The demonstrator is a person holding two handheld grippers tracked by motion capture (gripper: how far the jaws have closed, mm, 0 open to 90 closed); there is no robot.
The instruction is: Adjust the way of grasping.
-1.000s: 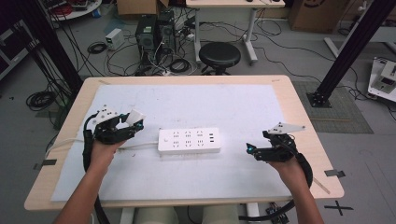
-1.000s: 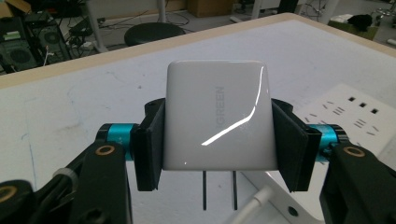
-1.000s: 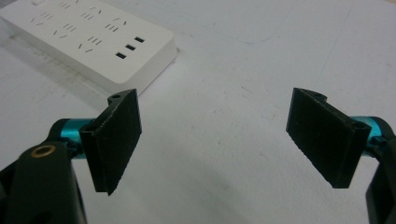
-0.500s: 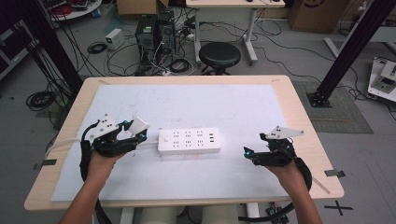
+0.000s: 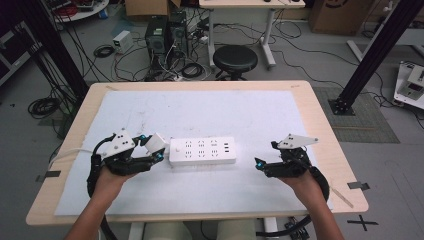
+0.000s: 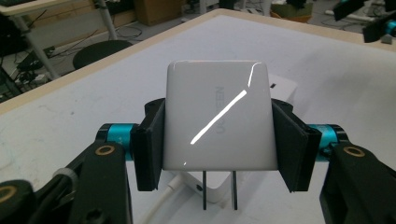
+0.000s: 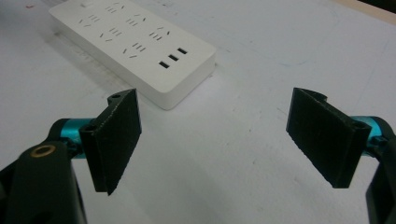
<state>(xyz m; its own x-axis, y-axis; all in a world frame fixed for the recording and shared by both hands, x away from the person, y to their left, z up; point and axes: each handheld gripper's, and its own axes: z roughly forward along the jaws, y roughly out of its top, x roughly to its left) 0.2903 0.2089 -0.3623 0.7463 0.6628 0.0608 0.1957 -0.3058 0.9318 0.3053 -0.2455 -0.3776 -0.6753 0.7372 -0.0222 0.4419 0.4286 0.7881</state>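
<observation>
The surface lies bare around the white power strip at its middle. The left gripper clamps a glossy white charger, prongs down, just beside the strip's left end. The right gripper stands wide, holding nothing, near the strip's right end.

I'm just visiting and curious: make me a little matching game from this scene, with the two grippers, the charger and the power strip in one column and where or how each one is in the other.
Things:
1. left gripper
2. right gripper
3. white charger
4. power strip

States or places:
A. lying flat on the white mat, between the two hands
B. jaws wide apart, nothing between them
C. clamped between two black pads, prongs pointing down
D. shut on a white block

Pairs: 1-D, 2-B, 3-C, 4-A
</observation>
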